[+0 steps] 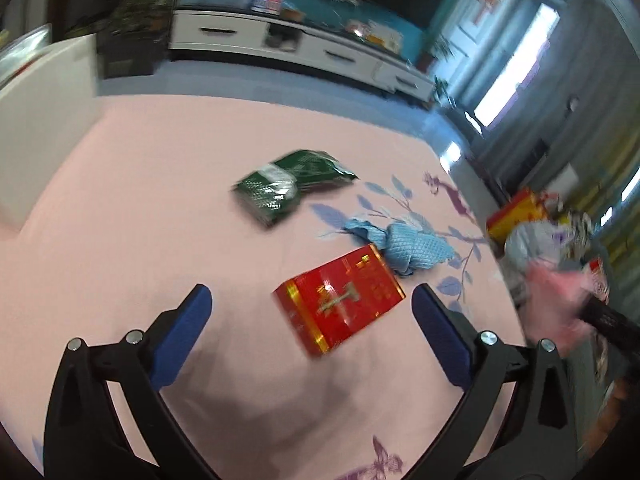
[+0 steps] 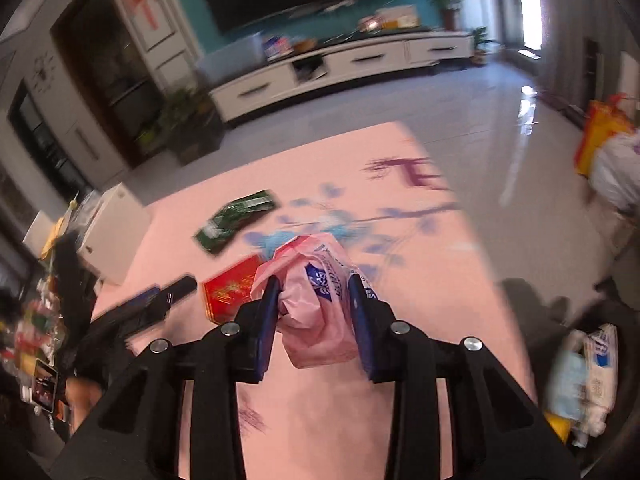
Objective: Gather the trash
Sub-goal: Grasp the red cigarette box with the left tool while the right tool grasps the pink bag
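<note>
Clamped between the right gripper (image 2: 314,300) fingers, a crumpled pink plastic bag (image 2: 316,308) hangs above the pink cloth (image 1: 120,208), while the left gripper (image 1: 312,300) spreads wide over a red box (image 1: 340,300), then a blue rag (image 1: 404,244), then a green packet (image 1: 288,186) farthest.

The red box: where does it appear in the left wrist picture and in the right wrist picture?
Left wrist view: red box lies low centre on the pink cloth, between the open blue fingers.
Right wrist view: red box is left of centre, partly hidden behind the pink bag.
Shared landmark: green packet, beyond the box.
</note>
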A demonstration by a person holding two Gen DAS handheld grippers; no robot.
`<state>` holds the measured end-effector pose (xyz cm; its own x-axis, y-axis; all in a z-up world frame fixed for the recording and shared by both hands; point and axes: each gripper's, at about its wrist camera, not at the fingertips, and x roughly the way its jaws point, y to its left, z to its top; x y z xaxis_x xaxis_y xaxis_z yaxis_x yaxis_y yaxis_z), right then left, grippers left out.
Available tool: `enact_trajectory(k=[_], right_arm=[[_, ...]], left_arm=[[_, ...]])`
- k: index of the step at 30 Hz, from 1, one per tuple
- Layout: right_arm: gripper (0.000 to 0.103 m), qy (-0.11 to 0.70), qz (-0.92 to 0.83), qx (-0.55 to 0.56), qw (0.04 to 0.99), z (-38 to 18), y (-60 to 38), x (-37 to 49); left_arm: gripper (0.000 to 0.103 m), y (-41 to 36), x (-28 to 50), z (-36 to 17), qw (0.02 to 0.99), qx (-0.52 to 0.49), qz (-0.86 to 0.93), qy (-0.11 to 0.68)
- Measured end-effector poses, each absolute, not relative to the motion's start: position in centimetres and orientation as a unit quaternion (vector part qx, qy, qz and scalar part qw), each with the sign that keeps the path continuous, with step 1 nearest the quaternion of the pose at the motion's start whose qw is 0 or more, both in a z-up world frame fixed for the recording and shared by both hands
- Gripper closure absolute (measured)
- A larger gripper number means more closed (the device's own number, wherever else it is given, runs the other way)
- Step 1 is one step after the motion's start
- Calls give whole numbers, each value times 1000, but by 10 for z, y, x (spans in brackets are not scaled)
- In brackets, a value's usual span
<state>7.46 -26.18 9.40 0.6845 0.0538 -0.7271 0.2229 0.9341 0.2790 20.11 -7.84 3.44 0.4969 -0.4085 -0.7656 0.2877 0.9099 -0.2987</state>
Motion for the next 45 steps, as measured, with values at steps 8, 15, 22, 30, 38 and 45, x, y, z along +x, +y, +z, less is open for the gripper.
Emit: enact_trajectory(k=[8,15,22,30,38,45], right_arm=[[67,375,-96,237,891,90,-342,5],[66,373,-80,248,890,87,-355,1],[66,359,-78,255,895,92,-361,-5],[66,344,-104,272,893,96,-385,-24],[66,320,-154,300,885,103,-417,-58],[66,293,-200,304,884,112,-436,-91]], left_arm=[[3,-128,222,18,843,38,-255,472],[5,-153,217,-8,826,136,-229,496],[20,-152,207,-11,846,112,-188,486],[24,-149,164,-2,861,34,-112,494],[24,-186,81,73,899,10,-160,407],[24,-238,21,129,913,10,-234,333]])
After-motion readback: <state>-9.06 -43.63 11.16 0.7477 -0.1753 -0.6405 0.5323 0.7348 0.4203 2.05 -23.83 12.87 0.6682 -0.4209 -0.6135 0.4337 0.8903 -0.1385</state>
